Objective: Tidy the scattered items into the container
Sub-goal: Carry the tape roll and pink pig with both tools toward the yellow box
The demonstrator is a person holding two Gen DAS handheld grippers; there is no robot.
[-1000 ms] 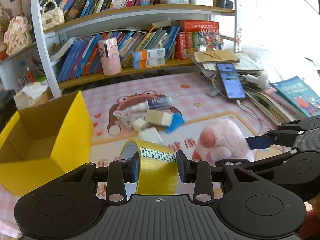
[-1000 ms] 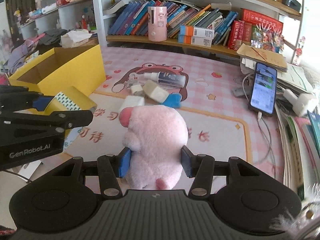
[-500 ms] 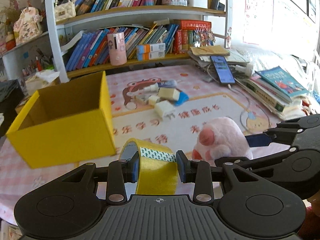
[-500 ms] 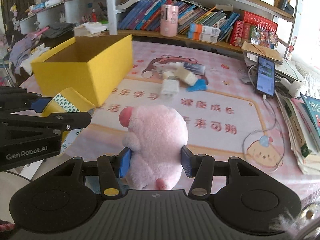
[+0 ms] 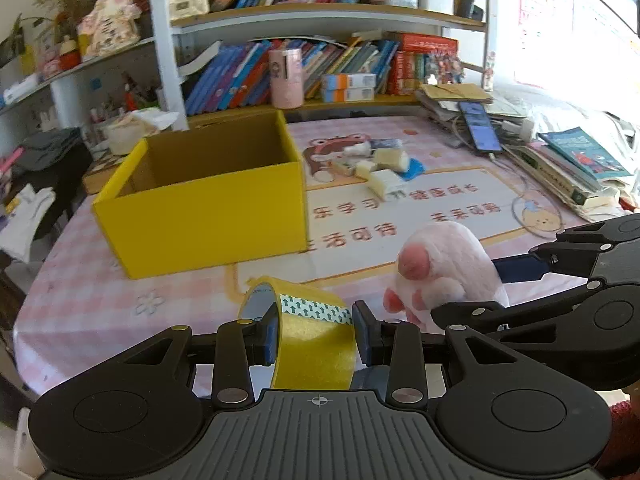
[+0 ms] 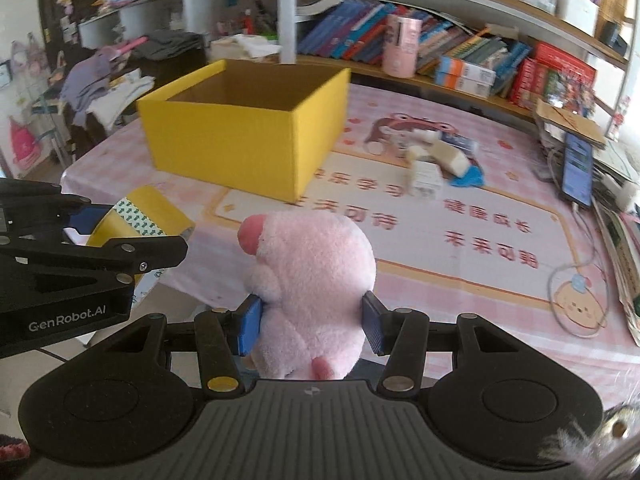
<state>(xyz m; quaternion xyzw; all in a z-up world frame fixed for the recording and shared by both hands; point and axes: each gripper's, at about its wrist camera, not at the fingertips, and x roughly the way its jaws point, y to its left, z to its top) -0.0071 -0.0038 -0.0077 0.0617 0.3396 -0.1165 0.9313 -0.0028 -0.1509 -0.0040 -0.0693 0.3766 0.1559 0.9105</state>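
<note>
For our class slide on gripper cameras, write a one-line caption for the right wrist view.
Right gripper holds a pink plush pig before an open yellow box on the table.

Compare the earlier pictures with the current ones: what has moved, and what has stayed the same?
Both grippers have pulled back from the bookshelf toward the near table edge, so the yellow box now shows whole and farther off. Unchanged: the left gripper still clamps the yellow tape roll, the right gripper still clamps the pink plush toy, and the small packets remain on the mat.
</note>
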